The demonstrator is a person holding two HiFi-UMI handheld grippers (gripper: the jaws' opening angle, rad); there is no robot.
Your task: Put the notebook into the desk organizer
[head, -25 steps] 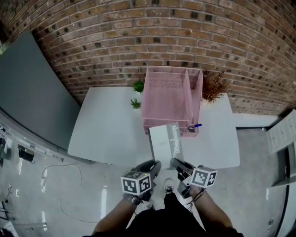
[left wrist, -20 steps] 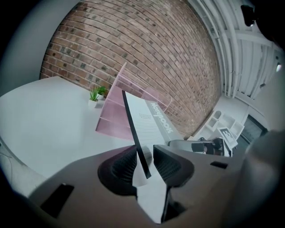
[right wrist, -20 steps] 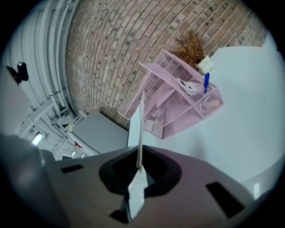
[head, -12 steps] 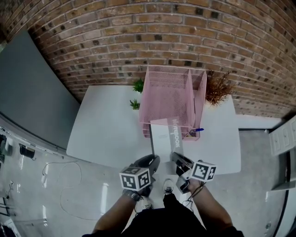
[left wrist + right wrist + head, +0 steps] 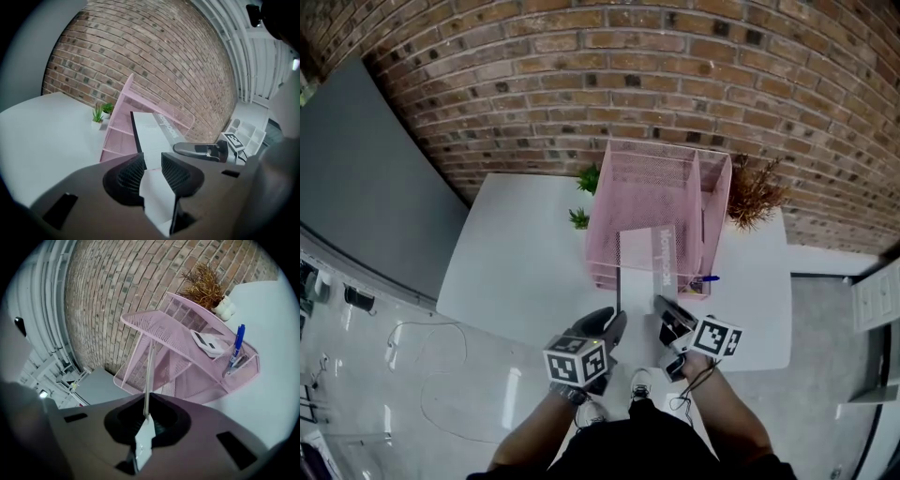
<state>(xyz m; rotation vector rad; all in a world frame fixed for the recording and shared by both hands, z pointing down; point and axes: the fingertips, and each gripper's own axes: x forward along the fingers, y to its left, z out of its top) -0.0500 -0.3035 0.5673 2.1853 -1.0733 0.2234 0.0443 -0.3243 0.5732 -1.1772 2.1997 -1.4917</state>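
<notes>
The white notebook (image 5: 644,260) with a dark spine is held up above the table's near edge, its far end over the front of the pink mesh desk organizer (image 5: 661,192). My left gripper (image 5: 616,325) is shut on its near left corner, and my right gripper (image 5: 666,312) is shut on its near right edge. In the left gripper view the notebook (image 5: 152,133) runs out from between the pads of the left gripper (image 5: 151,171) toward the organizer (image 5: 119,133). The right gripper view shows the notebook (image 5: 148,371) edge-on in the right gripper (image 5: 146,417), before the organizer (image 5: 178,357).
The organizer stands at the back of a white table (image 5: 516,253) against a brick wall. Two small green plants (image 5: 581,197) sit left of it and a dried brown plant (image 5: 755,195) to the right. A blue pen (image 5: 237,343) and a calculator (image 5: 208,342) lie in its right compartments.
Both grippers have carried the notebook forward and tipped it up. Its far end now reaches over the organizer's front instead of lying short of it.
</notes>
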